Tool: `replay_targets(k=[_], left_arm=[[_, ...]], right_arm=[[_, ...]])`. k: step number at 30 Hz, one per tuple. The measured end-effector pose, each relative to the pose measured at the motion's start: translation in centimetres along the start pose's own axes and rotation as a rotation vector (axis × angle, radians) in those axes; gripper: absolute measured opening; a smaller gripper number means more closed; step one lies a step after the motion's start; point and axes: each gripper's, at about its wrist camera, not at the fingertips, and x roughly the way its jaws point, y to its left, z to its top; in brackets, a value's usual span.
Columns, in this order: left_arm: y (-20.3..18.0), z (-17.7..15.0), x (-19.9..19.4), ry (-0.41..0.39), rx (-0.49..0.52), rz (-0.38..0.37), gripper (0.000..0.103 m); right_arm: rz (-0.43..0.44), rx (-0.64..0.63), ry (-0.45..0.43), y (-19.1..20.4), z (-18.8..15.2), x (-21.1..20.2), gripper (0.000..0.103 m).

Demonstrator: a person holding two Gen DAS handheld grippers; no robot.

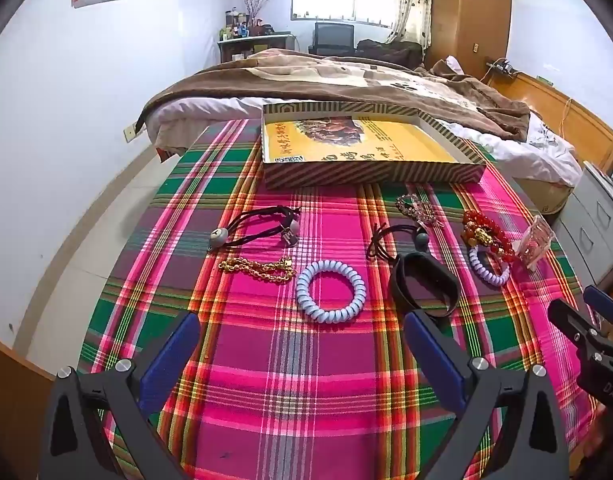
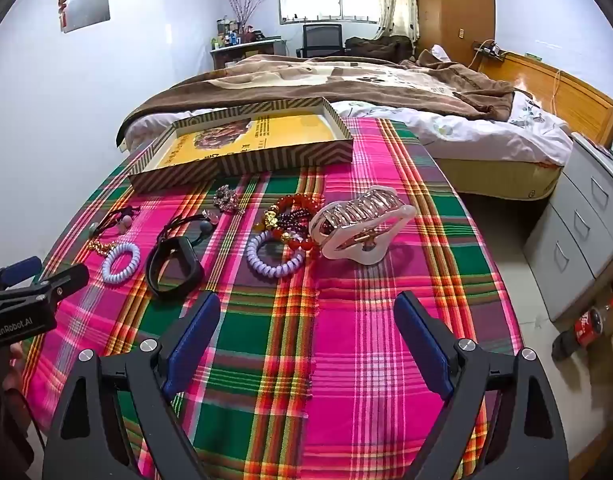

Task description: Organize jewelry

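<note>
Room: bedroom, with a bed [image 1: 346, 76] under a brown blanket behind the worktop [image 1: 266, 360], which wears a bright plaid cloth.
Box: shallow striped cardboard tray [image 1: 370, 174] with a yellow printed floor, at the far edge of the worktop; nothing lies in it.
Jewelry: all spread on the cloth in front of the box.
Left group: black hair tie with grey beads [image 1: 258, 226], gold chain [image 1: 258, 268] just in front of it, pale blue coil hair tie [image 1: 331, 290] beside the chain.
Middle: black wristband [image 1: 424, 284], a second black hair tie [image 1: 398, 238] just behind it, a small clear-stone piece [image 1: 416, 206] nearer the box.
Right group: red bead bracelets [image 2: 296, 216] in a heap, overlapping a lilac coil hair tie [image 2: 274, 260]; a pink and white claw clip [image 2: 362, 228] just beside them.
Left gripper [image 1: 302, 350]: jaws spread wide, nothing between them, above bare cloth near the pale blue coil.
Right gripper [image 2: 306, 332]: jaws released and spread, holding nothing, over bare cloth in front of the claw clip.
Floor: cola bottle [image 2: 586, 326] lying by grey drawers [image 2: 578, 240].
</note>
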Motion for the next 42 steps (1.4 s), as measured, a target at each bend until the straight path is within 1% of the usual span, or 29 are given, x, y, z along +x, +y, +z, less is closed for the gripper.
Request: replay_targets(k=[8, 9, 19, 42], left_arm=[[0.0, -0.5, -1.2, -0.042, 0.002, 0.009, 0.103], [-0.5, 0.2, -1.1, -0.025, 0.015, 0.01, 0.103], [-0.8, 0.1, -2.0, -0.048, 0.019, 0.015, 0.103], [-0.5, -0.2, -1.8, -0.024, 0.004, 0.006, 0.103]], right_arm=[[0.005, 0.003, -0.006, 0.1, 0.1, -0.5, 0.089], [0.007, 0.005, -0.005, 0.1, 0.2, -0.5, 0.089], [0.002, 0.012, -0.008, 0.5, 0.1, -0.8, 0.089], [0.0, 0.016, -0.003, 0.7, -0.2, -0.8, 0.089]])
